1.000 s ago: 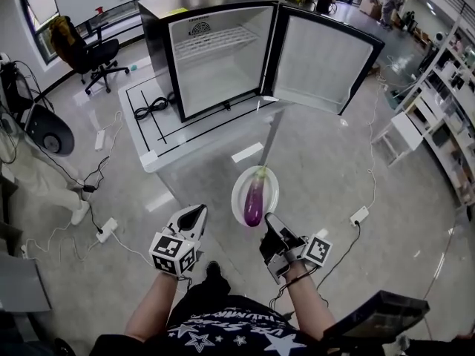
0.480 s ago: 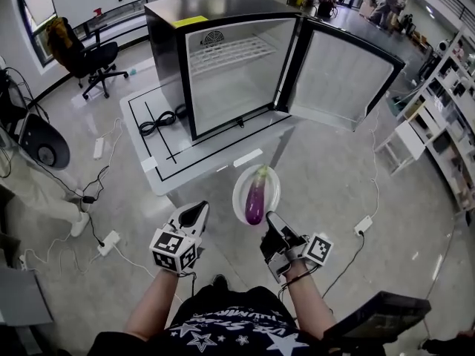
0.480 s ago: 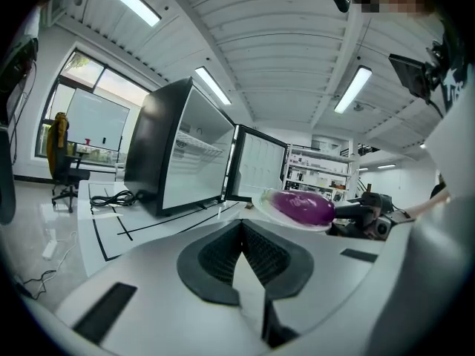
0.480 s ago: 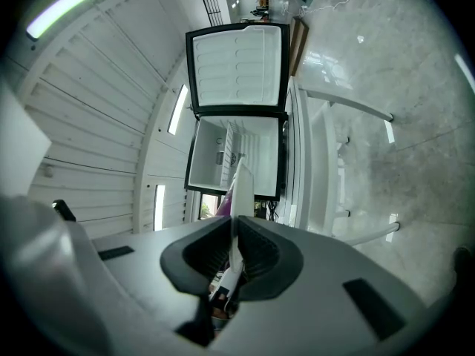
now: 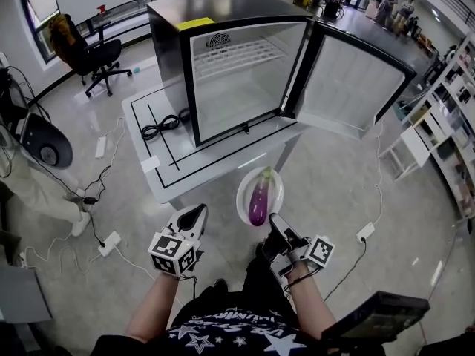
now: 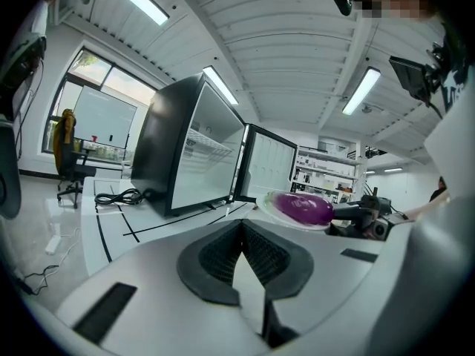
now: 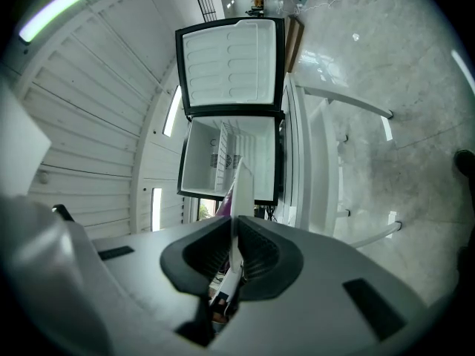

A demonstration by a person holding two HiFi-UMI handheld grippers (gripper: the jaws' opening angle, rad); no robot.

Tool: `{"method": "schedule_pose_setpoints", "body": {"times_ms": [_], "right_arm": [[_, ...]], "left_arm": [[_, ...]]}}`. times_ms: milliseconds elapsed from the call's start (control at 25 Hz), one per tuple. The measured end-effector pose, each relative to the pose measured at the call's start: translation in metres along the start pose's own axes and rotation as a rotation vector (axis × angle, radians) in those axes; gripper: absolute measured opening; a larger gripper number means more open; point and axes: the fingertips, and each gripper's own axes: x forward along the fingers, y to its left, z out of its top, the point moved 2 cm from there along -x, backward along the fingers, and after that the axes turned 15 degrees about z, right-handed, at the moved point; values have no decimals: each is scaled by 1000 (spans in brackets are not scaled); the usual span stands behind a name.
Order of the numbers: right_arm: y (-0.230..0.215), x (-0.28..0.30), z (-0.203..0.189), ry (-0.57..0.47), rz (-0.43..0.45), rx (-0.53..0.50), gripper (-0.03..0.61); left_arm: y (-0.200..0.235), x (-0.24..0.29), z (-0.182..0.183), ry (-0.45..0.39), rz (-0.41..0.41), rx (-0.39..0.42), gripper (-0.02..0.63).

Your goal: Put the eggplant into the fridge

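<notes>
Left gripper [image 5: 194, 215] jaws together, nothing in them. Right gripper [image 5: 273, 225] clamped on the near rim of the plate [image 5: 242, 199], held out in front. Eggplant [image 5: 258, 199] lies on the plate. Beyond: table [image 5: 152, 150] with fridge [image 5: 215, 6] on it, door [image 5: 356, 87] swung open to the right.

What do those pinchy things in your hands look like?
The left gripper and right gripper have light grey bodies, black ribbed pads, and a cube of black-and-white square markers each. The shirt is dark with white stars.
</notes>
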Motion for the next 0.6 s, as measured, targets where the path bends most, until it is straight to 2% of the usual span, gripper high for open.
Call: {"method": "schedule_pose_setpoints", "body": {"times_ms": [280,600], "right_arm": [[-20,41,39,67,23,49,23],[-45,97,99,171,49,96,23]], "left_arm": [[15,31,16,-18,107,-30,8],[20,86,39,-33,212,-24,8]]}}
